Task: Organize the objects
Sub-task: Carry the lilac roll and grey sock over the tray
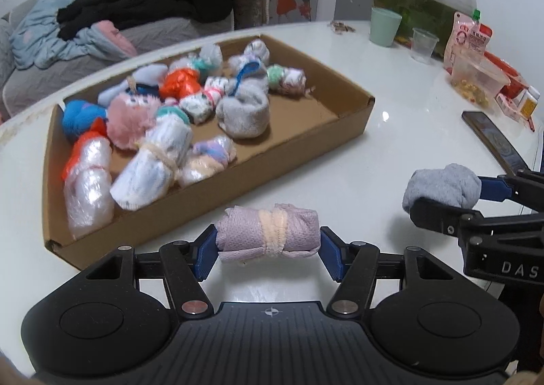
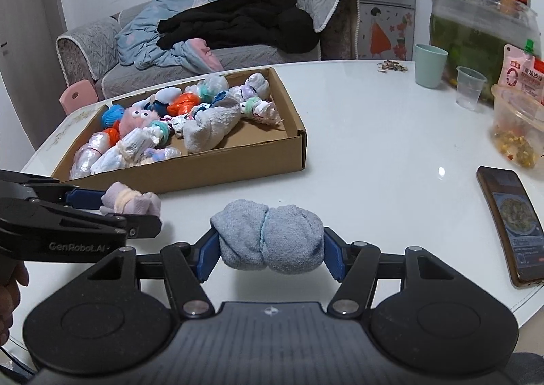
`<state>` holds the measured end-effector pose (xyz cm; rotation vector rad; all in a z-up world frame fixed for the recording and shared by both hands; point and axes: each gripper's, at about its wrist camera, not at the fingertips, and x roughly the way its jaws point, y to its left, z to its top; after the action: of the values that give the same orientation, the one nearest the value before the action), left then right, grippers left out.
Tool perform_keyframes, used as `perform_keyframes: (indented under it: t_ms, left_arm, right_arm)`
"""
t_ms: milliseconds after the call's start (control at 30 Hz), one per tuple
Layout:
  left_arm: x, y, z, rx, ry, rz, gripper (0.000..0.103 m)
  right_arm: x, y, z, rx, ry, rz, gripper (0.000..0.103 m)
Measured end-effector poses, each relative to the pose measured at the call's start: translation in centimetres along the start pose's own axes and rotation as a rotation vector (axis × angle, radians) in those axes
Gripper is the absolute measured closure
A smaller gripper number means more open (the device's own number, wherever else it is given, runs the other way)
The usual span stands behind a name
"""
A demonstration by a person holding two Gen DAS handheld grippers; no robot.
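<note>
Two rolled sock bundles gripped above a white table, near a cardboard tray of sorted bundles.

White table (image 2: 367, 133): bears everything listed. Cardboard tray (image 1: 238, 167): shallow and open-topped, on the table's far left, holding many rolled and bagged sock bundles, among them a large grey sock roll (image 1: 243, 114) and a pink fluffy item (image 1: 131, 119). Phone (image 2: 511, 221): lies flat at the table's right, screen lit. Left gripper (image 1: 268, 242): jaws partway closed, blue pads pressing both ends of the pink sock roll (image 1: 268, 232), just near of the tray's front wall. Right gripper (image 2: 270, 249): likewise partway closed, clamped on the grey-blue sock roll (image 2: 270, 242), right of the left gripper, between tray and phone.
</note>
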<state>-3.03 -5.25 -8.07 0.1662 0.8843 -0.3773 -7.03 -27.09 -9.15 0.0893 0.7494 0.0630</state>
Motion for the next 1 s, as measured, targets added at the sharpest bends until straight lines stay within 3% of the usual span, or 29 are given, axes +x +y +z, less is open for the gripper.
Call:
perform_keyframes:
  t_ms: [133, 367, 567, 700, 1000]
  left_arm:
    - [0.5, 0.1, -0.3, -0.01, 0.041, -0.013, 0.036]
    - [-1.9, -0.4, 2.1, 0.046, 0.004, -0.059, 0.036]
    - [-4.0, -0.9, 6.6, 0.163, -0.081, -0.09, 0.036]
    - [-4.1, -0.8, 9.2, 0.269, -0.121, -0.102, 0.036]
    - [-1.5, -1.1, 11.9, 0.367, -0.106, -0.154, 0.036]
  right_arm:
    - [0.7, 0.0, -0.4, -0.023, 0.031, 0.002, 0.045]
    - [-0.3, -1.2, 0.7, -0.034, 0.023, 0.028, 0.045]
    - [-2.4, -3.1, 5.5, -0.123, -0.057, 0.081, 0.045]
    - [-3.0, -4.0, 9.2, -0.232, -0.112, 0.167, 0.045]
    - [-0.7, -3.7, 14.5, -0.504, -0.112, 0.29, 0.045]
